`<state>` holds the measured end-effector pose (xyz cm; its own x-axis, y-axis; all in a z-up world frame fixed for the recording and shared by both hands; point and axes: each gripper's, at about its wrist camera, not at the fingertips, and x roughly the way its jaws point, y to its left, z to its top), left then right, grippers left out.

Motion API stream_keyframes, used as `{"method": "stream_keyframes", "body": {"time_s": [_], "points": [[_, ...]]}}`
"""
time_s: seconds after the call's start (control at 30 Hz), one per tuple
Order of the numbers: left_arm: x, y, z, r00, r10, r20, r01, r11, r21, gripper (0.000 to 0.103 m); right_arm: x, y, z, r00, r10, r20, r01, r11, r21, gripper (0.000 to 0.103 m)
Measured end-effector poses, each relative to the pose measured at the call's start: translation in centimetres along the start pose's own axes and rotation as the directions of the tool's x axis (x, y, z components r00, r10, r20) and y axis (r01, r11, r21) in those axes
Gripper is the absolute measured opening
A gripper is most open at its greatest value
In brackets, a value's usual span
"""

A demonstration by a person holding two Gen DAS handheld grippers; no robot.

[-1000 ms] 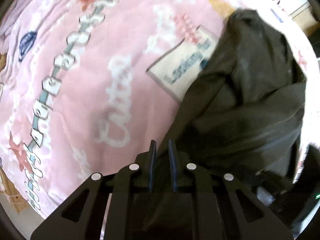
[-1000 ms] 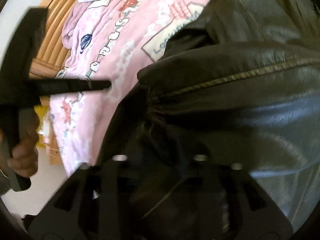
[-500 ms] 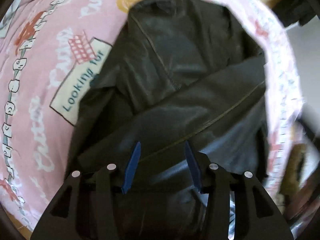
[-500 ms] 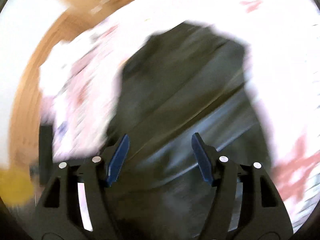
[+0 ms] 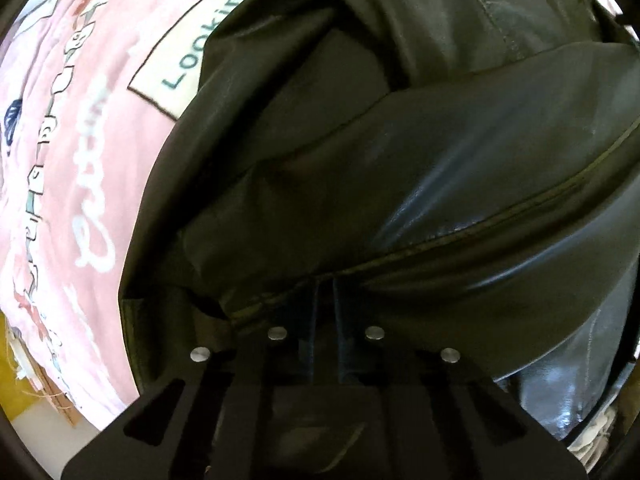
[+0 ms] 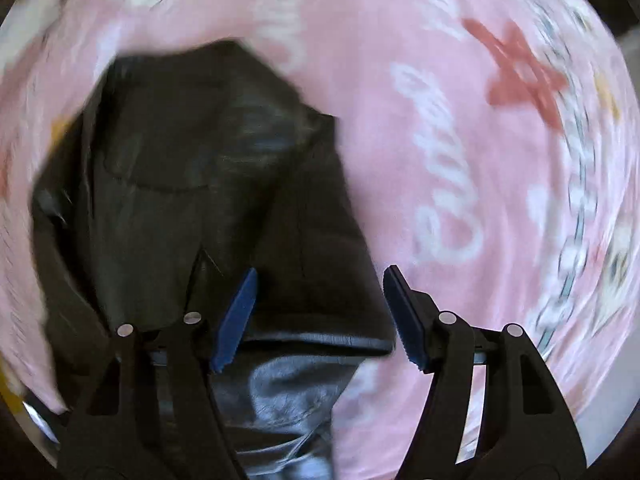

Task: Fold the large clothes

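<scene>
A dark leather jacket (image 5: 420, 168) lies on a pink printed bedspread (image 5: 80, 128), and the left gripper (image 5: 325, 280) has just closed its jaws on a stitched fold at the jacket's near edge, a grip only the left wrist view shows. The blurred right wrist view shows the right gripper (image 6: 320, 284) with jaws apart, holding nothing. There the jacket (image 6: 180, 184) lies ahead of the left finger and the bedspread (image 6: 460, 140) ahead of the right.

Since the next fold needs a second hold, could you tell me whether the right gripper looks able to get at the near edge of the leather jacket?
Probably yes. The right gripper is open with nothing between its pads, and the black leather jacket lies uncovered on the pink bedspread directly beneath it, its folded edge showing between the fingers.
</scene>
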<state>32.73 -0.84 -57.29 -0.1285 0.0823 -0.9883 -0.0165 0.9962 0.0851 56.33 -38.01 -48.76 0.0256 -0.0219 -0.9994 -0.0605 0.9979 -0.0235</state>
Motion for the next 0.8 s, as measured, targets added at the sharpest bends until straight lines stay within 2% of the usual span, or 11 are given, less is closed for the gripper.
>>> {"method": "stream_keyframes", "body": {"time_s": [0.03, 0.17, 0.33, 0.43, 0.5, 0.57, 0.6, 0.63, 0.67, 0.7, 0.8], "points": [[0.1, -0.3, -0.2, 1.000, 0.022, 0.003, -0.022, 1.000, 0.007, 0.007, 0.2, 1.1, 0.1, 1.000, -0.017, 0.010, 0.018, 0.998, -0.067, 0.038], [0.8, -1.7, -0.9, 0.997, 0.076, 0.013, -0.076, 0.996, 0.036, 0.006, 0.7, 3.3, 0.3, 0.985, -0.173, 0.009, 0.172, 0.971, -0.165, 0.024], [0.9, -2.3, -1.1, 0.998, 0.061, -0.001, -0.061, 0.998, 0.013, 0.006, -0.7, 1.1, 1.8, 0.971, -0.229, 0.064, 0.229, 0.973, 0.010, 0.000], [1.0, -2.0, -0.7, 0.997, 0.074, -0.011, -0.074, 0.997, 0.009, 0.007, -1.4, -1.2, 3.6, 0.917, -0.385, 0.103, 0.378, 0.922, 0.082, 0.000], [0.7, -1.9, -1.3, 0.997, 0.080, 0.007, -0.081, 0.996, 0.029, 0.007, -1.3, -3.4, 4.3, 0.986, -0.146, 0.078, 0.133, 0.980, 0.151, 0.000], [0.7, -2.7, -1.5, 0.993, 0.115, 0.023, -0.117, 0.991, 0.068, 0.006, -2.4, -4.4, 4.2, 0.995, -0.045, 0.086, 0.030, 0.984, 0.173, 0.001], [0.7, -3.1, -1.6, 0.991, 0.128, 0.026, -0.129, 0.988, 0.083, 0.006, -2.9, -4.5, 4.0, 0.996, -0.015, 0.092, 0.000, 0.987, 0.161, 0.003], [0.8, -3.2, -1.7, 0.991, 0.130, 0.027, -0.132, 0.988, 0.086, 0.006, -3.0, -4.1, 3.7, 0.997, 0.032, 0.068, -0.041, 0.991, 0.124, 0.020], [0.7, -3.1, -1.7, 0.992, 0.124, 0.023, -0.126, 0.989, 0.082, 0.006, -2.8, -3.6, 3.6, 0.998, 0.043, 0.036, -0.046, 0.995, 0.091, 0.062], [0.7, -3.1, -1.8, 0.993, 0.120, 0.019, -0.121, 0.989, 0.080, 0.006, -2.4, -2.5, 2.9, 1.000, 0.025, -0.011, -0.025, 0.999, 0.032, 0.081], [0.6, -3.6, -2.0, 0.992, 0.124, 0.028, -0.127, 0.987, 0.099, 0.006, -1.7, 0.2, 0.9, 0.999, 0.002, -0.033, -0.006, 0.994, -0.112, 0.090]]}}
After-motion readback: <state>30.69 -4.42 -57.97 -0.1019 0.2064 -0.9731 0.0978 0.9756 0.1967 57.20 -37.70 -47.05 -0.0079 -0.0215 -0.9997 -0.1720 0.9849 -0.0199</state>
